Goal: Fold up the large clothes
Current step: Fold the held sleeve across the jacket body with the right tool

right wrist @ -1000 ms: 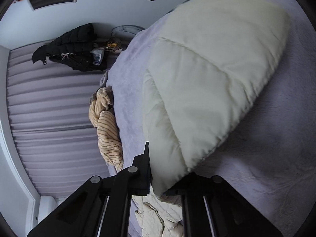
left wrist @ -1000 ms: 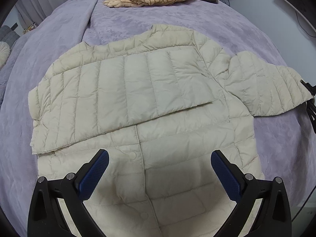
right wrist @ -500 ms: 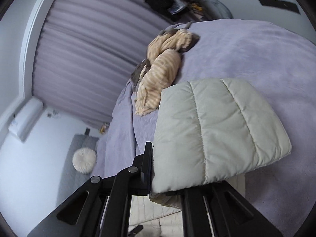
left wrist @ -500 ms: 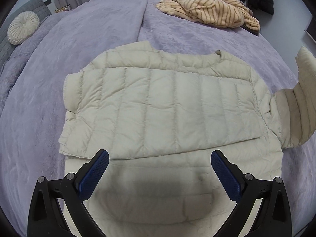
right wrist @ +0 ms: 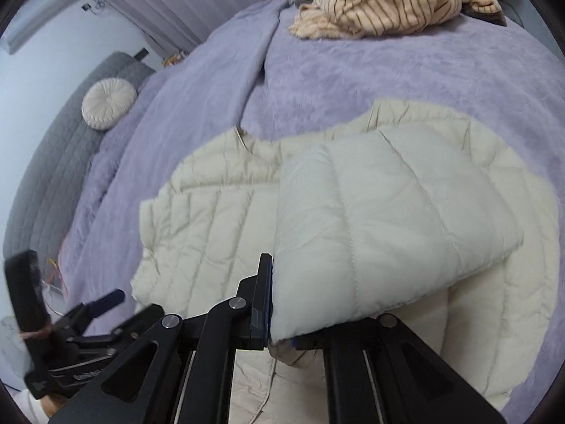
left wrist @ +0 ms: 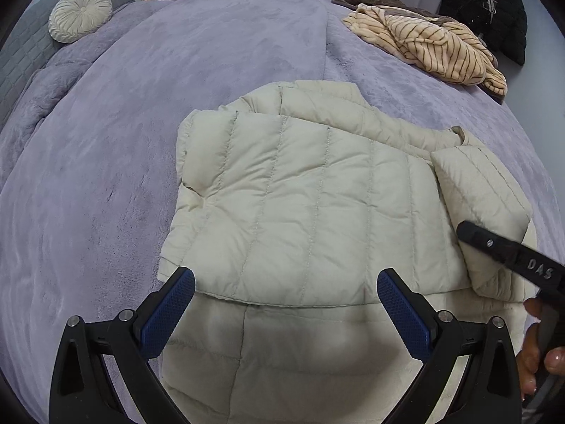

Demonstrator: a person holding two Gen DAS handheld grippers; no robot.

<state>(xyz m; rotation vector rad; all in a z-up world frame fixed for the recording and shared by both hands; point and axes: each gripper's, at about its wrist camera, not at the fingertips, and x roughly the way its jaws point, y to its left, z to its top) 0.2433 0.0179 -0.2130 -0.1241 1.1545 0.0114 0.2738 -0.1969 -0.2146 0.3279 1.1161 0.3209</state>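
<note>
One cream quilted jacket lay on the lilac plush blanket, one sleeve folded over its chest. The right gripper was clamped on the second sleeve, puffy and stitched. The left gripper had its jaws apart, empty. One round pleated cushion and one striped garment lay beyond.

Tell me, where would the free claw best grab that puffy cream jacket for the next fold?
Probably the jacket's bottom hem, coming from the near side. The left claw hangs open just above that end, and the hem is a thin flat edge lying loose on the bed, easier to pinch than the puffy middle. The right claw is already shut on the sleeve.
</note>
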